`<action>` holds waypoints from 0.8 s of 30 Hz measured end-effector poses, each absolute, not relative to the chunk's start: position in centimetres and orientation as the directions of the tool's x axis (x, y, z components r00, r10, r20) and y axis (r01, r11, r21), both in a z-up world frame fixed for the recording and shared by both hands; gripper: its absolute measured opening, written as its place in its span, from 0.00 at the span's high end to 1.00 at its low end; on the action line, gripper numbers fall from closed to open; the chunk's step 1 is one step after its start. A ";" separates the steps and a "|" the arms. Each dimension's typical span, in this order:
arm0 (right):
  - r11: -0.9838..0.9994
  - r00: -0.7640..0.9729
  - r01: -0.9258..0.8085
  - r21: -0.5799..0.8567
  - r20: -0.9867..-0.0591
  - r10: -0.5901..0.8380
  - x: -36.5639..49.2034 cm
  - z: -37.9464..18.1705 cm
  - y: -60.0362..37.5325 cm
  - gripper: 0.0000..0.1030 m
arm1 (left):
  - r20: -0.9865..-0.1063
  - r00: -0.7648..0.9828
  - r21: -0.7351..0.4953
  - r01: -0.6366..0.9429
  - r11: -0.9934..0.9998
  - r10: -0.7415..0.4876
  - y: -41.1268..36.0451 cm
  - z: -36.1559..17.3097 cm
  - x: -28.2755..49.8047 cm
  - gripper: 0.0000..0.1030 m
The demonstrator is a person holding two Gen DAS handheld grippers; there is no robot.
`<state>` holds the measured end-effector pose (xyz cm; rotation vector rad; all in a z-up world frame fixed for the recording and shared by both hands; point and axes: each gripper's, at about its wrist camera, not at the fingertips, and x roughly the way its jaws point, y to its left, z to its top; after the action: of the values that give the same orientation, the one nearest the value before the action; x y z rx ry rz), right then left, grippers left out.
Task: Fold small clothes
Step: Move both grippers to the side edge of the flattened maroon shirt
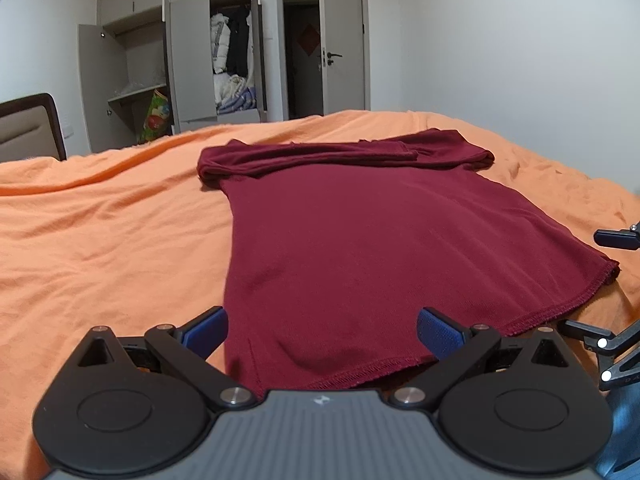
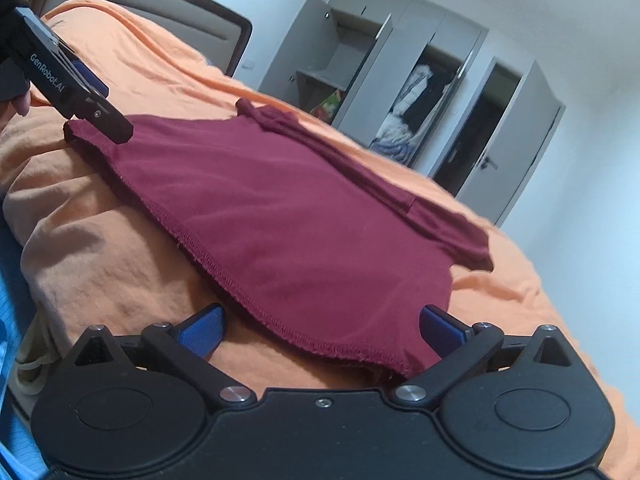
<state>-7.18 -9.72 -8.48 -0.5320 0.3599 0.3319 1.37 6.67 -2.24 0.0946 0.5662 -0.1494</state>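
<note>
Matt maroon knit shirt (image 1: 340, 236) (stitched hem) on soft orange cotton bedsheet (image 1: 100, 240).

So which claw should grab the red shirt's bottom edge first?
Probably either: the left claw and right claw are both open, each straddling a hem corner of the maroon shirt.

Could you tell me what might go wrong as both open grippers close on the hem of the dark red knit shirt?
1. The orange bedsheet lies wrinkled right under the dark red knit shirt, so the left gripper or right gripper may pinch sheet along with hem.
2. The sleeves folded across the far end look loose and could slip open if the hem is lifted quickly.
</note>
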 end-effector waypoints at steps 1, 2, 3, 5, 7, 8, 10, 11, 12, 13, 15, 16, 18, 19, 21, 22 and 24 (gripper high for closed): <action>0.812 0.887 -0.397 -0.428 -0.407 0.219 -7.2 -8.4 -9.8 0.06 | -0.538 0.836 0.046 0.161 0.986 -0.112 6.8 -2.1 1.4 0.00; 0.812 0.887 -0.401 -0.425 -0.402 0.228 -7.2 -8.3 -9.8 0.10 | -0.536 0.837 0.041 0.158 0.987 -0.111 6.9 -2.0 1.5 0.00; 0.810 0.887 -0.404 -0.424 -0.397 0.235 -7.2 -8.3 -9.8 0.13 | -0.534 0.838 0.035 0.154 0.987 -0.112 7.0 -1.9 1.5 0.00; 0.803 0.884 -0.419 -0.424 -0.392 0.254 -7.3 -8.2 -9.8 0.19 | -0.529 0.841 0.023 0.147 0.989 -0.113 7.3 -1.7 1.6 0.00; 0.794 0.872 -0.444 -0.415 -0.402 0.278 -7.2 -8.2 -9.9 0.23 | -0.525 0.843 0.017 0.150 0.989 -0.118 7.3 -1.6 1.6 0.00; 0.789 0.865 -0.458 -0.410 -0.409 0.289 -7.3 -8.2 -9.8 0.27 | -0.523 0.844 0.017 0.155 0.988 -0.124 7.3 -1.5 1.6 0.00; 0.781 0.855 -0.477 -0.402 -0.416 0.308 -7.2 -8.2 -9.9 0.31 | -0.524 0.841 0.026 0.172 0.985 -0.133 7.2 -1.5 1.6 0.00; 0.781 0.853 -0.481 -0.398 -0.417 0.313 -7.3 -8.1 -9.8 0.34 | -0.525 0.840 0.033 0.179 0.983 -0.135 7.2 -1.5 1.6 0.00; 0.780 0.851 -0.486 -0.393 -0.418 0.319 -7.3 -8.1 -9.9 0.36 | -0.526 0.840 0.042 0.184 0.982 -0.135 7.1 -1.5 1.5 0.00; 0.779 0.848 -0.490 -0.391 -0.419 0.323 -7.3 -8.1 -9.8 0.38 | -0.527 0.839 0.050 0.188 0.981 -0.134 7.0 -1.6 1.5 0.00; 0.772 0.842 -0.504 -0.387 -0.422 0.337 -7.5 -8.1 -9.7 0.50 | -0.530 0.837 0.059 0.198 0.978 -0.137 6.8 -1.7 1.5 0.00; 0.768 0.838 -0.511 -0.387 -0.425 0.343 -7.5 -8.1 -9.6 0.53 | -0.532 0.836 0.063 0.201 0.978 -0.138 6.7 -1.8 1.5 0.00; 0.759 0.831 -0.523 -0.388 -0.428 0.354 -7.6 -8.1 -9.5 0.64 | -0.535 0.833 0.068 0.207 0.976 -0.140 6.5 -2.0 1.5 0.00; 0.756 0.828 -0.529 -0.386 -0.429 0.360 -7.7 -8.1 -9.4 0.66 | -0.537 0.832 0.070 0.212 0.975 -0.142 6.4 -2.0 1.4 0.00; 0.757 0.828 -0.529 -0.383 -0.429 0.362 -7.6 -8.2 -9.3 0.69 | -0.537 0.830 0.076 0.224 0.972 -0.150 6.2 -2.2 1.4 0.00; 0.758 0.826 -0.531 -0.378 -0.430 0.365 -7.6 -8.2 -9.3 0.71 | -0.537 0.830 0.080 0.232 0.969 -0.155 6.1 -2.2 1.3 0.00; 0.767 0.823 -0.532 -0.359 -0.434 0.368 -7.6 -8.2 -9.3 0.79 | -0.537 0.828 0.094 0.251 0.963 -0.163 5.7 -2.4 1.3 0.00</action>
<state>-7.58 -9.27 -8.17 -0.4911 0.3520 0.4994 1.28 5.74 -2.41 0.1631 0.5538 -0.2209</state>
